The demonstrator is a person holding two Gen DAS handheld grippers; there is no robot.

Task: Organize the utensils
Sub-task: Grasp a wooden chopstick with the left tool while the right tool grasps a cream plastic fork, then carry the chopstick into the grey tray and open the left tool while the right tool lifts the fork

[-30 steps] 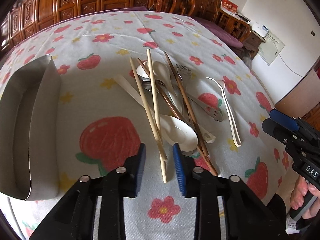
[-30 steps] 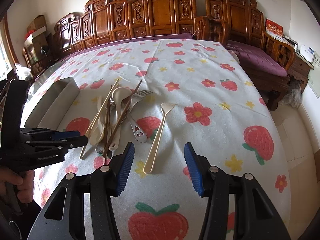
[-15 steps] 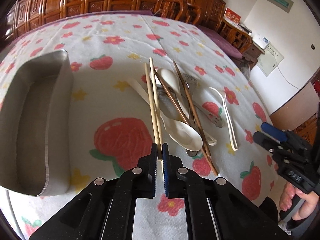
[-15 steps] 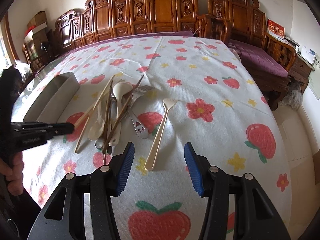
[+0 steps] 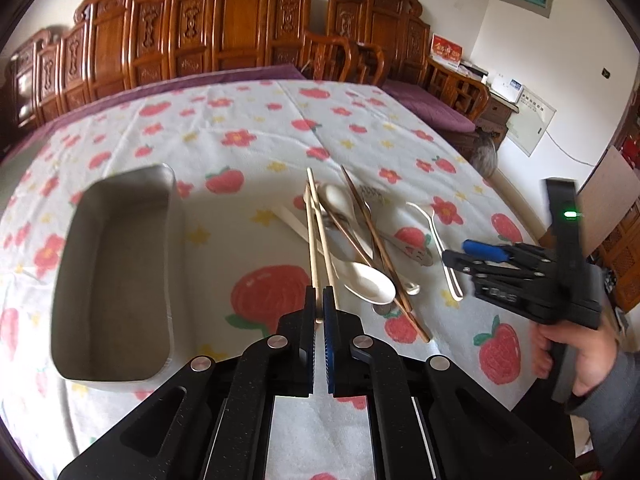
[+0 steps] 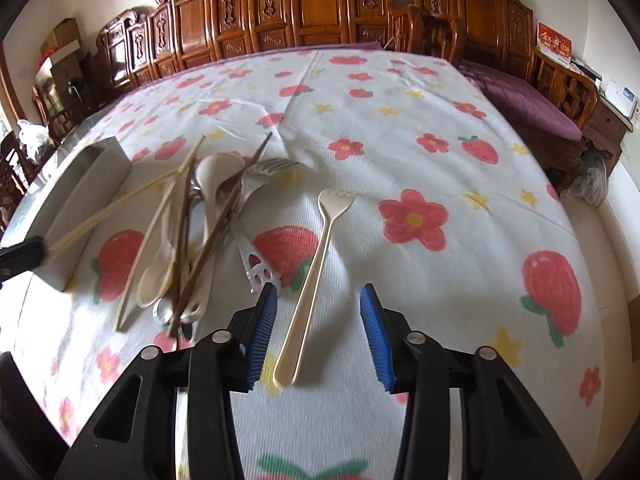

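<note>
The pale chopstick (image 5: 313, 256) is clamped at its near end in the left tool (image 5: 319, 304). The cream fork (image 6: 316, 272) lies between the right tool's (image 6: 318, 332) closing jaws, untouched.

Table w/ strawberry cloth (image 6: 400, 128): steel tin (image 5: 112, 280), utensil pile (image 5: 360, 248), cream fork (image 6: 316, 272).

Tablecloth (image 6: 400, 128): white, printed with red strawberries, red flowers, small yellow stars. Fork (image 6: 316, 264): cream plastic; tray (image 5: 112, 272): plain grey metal. Gripper pads (image 6: 264, 328): blue, ribbed.
</note>
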